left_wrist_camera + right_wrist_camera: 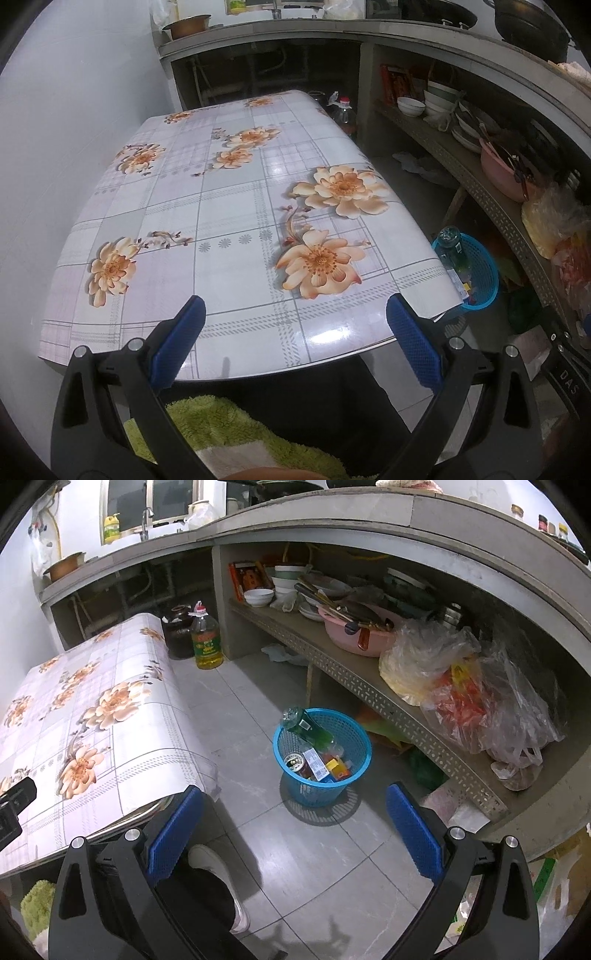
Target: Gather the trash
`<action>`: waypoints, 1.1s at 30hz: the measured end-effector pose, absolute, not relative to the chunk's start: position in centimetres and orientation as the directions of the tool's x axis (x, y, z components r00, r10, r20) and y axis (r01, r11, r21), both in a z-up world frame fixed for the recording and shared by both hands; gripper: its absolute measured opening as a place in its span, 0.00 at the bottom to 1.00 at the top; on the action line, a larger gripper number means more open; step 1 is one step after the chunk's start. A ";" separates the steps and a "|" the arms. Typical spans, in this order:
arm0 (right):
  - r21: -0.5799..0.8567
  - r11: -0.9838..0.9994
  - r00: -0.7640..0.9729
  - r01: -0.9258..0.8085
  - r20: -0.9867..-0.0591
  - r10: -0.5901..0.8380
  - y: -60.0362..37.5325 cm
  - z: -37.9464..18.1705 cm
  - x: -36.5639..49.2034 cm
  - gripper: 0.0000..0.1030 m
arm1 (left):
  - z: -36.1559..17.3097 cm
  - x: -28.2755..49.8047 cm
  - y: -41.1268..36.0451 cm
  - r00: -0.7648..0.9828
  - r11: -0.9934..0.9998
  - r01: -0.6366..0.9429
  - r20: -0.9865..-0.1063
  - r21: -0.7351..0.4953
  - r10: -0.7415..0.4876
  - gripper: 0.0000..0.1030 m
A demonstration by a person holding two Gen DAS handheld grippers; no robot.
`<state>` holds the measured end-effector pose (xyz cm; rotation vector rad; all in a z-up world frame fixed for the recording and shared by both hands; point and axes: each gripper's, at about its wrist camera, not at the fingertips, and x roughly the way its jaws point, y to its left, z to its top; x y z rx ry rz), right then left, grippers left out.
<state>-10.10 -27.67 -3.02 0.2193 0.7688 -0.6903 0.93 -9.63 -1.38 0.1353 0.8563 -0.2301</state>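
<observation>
My right hand-held gripper (293, 825): jaws wide, nothing held. Blue basket (291, 747) straight ahead, below, on floor; trash inside, green bottle (308, 727) leaning up-left. Left hand-held gripper (295, 326): wide, nothing held, over flowered surface (229, 192); basket off its right edge. I judge right nearer.

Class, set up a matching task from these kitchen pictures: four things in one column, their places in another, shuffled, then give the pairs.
Things:
1. green bottle
2. oil bottle
3. pink basin
4. blue basket

Places:
A. on the perforated shelf
B. on the floor right of the table
C. sticking out of the basket
D. on the floor at the table's far end, beside a dark jar

Pairs: 1-C, 2-D, 3-A, 4-B
</observation>
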 end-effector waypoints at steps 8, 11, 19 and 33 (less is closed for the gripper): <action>-0.060 0.759 0.506 0.649 -0.710 -0.489 -27.7 -3.2 -10.0 0.94 | -1.9 1.1 -9.9 0.612 0.965 0.262 -0.777 0.024 -0.147 0.92; -0.061 0.758 0.506 0.649 -0.710 -0.490 -27.8 -3.2 -10.0 0.94 | -1.9 1.1 -9.9 0.612 0.965 0.262 -0.777 0.025 -0.146 0.92; -0.060 0.757 0.504 0.651 -0.711 -0.490 -27.9 -3.2 -10.0 0.94 | -2.0 1.2 -10.0 0.609 0.964 0.265 -0.780 0.028 -0.145 0.92; -0.060 0.754 0.505 0.654 -0.707 -0.494 -28.1 -3.2 -10.2 0.94 | -2.1 1.2 -10.0 0.607 0.963 0.267 -0.781 0.028 -0.145 0.92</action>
